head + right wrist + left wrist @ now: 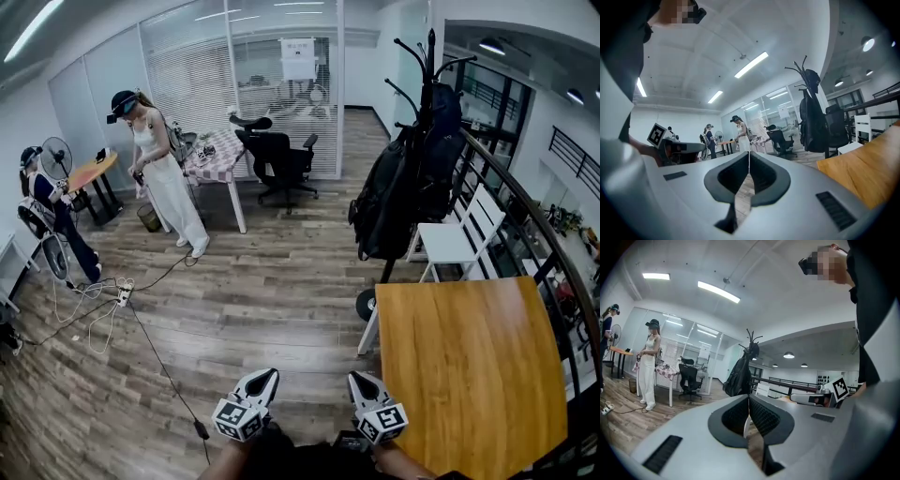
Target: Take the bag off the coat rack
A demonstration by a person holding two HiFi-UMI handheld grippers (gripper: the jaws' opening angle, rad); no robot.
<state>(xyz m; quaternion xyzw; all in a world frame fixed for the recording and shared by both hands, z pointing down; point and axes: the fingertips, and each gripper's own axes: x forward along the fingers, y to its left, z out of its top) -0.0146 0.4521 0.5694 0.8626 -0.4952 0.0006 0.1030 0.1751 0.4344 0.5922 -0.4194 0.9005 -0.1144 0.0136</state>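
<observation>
A black backpack (392, 199) hangs on a tall black coat rack (429, 70) behind the wooden table, well ahead of me. The backpack (738, 376) shows small and far off in the left gripper view, and the backpack (813, 123) hangs from the rack (802, 70) in the right gripper view. Both grippers are low at the bottom of the head view, far from the bag. My left gripper (267, 379) is shut with nothing in it. My right gripper (361, 382) is shut and empty too.
A wooden table (473, 375) stands at the right front, with a white chair (455, 239) behind it and a railing (539, 225) along the right. A person in white (167, 178) and another person (47, 211) stand at left. Cables (141, 319) lie on the floor; a black office chair (277, 159) is farther back.
</observation>
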